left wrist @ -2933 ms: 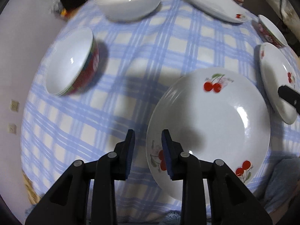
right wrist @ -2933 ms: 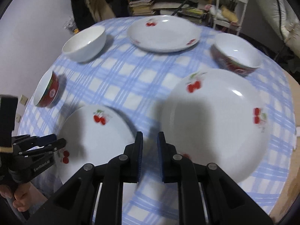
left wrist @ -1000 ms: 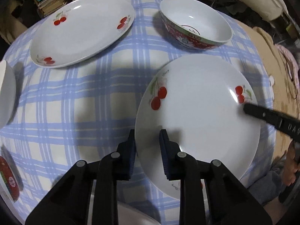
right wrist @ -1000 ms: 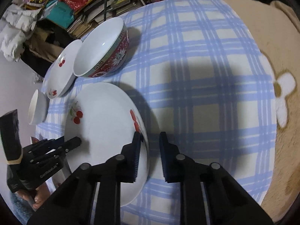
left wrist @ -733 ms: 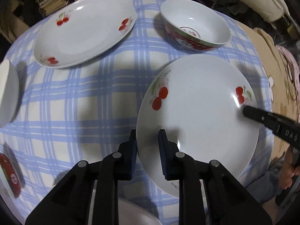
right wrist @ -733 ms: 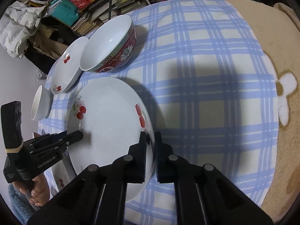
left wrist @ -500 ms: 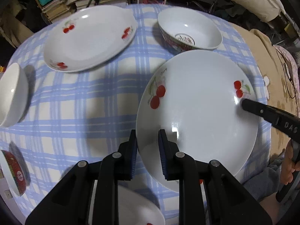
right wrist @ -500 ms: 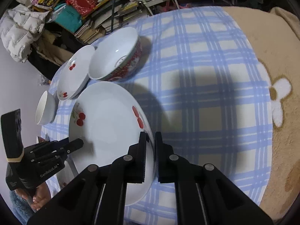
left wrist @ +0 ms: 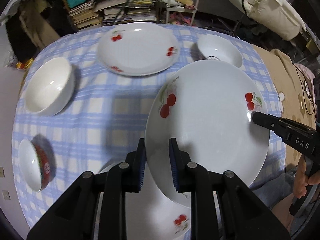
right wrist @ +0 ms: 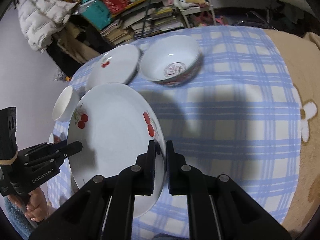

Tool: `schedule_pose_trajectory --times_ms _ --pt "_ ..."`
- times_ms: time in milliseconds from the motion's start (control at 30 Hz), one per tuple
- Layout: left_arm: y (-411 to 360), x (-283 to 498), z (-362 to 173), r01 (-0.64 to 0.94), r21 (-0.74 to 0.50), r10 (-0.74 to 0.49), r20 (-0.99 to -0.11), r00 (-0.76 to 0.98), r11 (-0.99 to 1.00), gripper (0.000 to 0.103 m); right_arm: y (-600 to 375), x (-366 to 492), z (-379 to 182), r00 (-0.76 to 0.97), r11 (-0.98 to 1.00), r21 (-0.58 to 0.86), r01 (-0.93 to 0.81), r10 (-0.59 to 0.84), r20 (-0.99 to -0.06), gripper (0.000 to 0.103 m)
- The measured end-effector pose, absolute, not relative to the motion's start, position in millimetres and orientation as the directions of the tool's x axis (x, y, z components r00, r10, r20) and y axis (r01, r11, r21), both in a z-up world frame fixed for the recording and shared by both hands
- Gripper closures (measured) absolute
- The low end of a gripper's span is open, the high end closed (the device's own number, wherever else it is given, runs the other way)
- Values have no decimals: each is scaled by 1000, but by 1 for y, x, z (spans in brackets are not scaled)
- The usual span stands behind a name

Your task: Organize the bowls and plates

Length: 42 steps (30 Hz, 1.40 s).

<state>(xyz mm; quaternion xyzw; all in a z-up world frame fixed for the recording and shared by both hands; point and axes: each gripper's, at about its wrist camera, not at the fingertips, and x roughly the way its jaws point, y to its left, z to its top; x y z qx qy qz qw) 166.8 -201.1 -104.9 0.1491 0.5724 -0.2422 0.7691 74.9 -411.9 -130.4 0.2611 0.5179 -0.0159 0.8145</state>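
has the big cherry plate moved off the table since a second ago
Yes. The held plate, clamped at opposite rims by both grippers, has risen: it now overlaps the patterned bowl and hangs above another plate on the checked tablecloth.

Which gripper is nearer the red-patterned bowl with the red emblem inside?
Right. The right gripper clamps the held plate's rim facing the bowl; the left gripper grips the opposite rim.

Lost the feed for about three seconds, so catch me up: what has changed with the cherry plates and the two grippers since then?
Both grippers closed on opposite rims of one cherry plate: the left gripper on its near-left edge, the right gripper on the far edge. The plate has come up off the checked tablecloth, with another cherry plate showing beneath it. The far plate and the three bowls stayed put.
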Motion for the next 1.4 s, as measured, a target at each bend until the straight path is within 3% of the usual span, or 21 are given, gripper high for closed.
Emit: schedule_pose_trajectory --times_ms 467,1233,1400 --pt "-111 146 -108 433 -12 -132 -960 248 901 82 -327 86 -135 417 905 399 150 308 -855 91" --pt "-56 100 -120 356 15 -99 -949 299 934 82 -261 67 -137 415 944 327 38 283 -865 89" --pt "-49 103 -126 341 -30 -127 -955 267 939 82 -258 66 -142 404 949 313 33 274 -873 89"
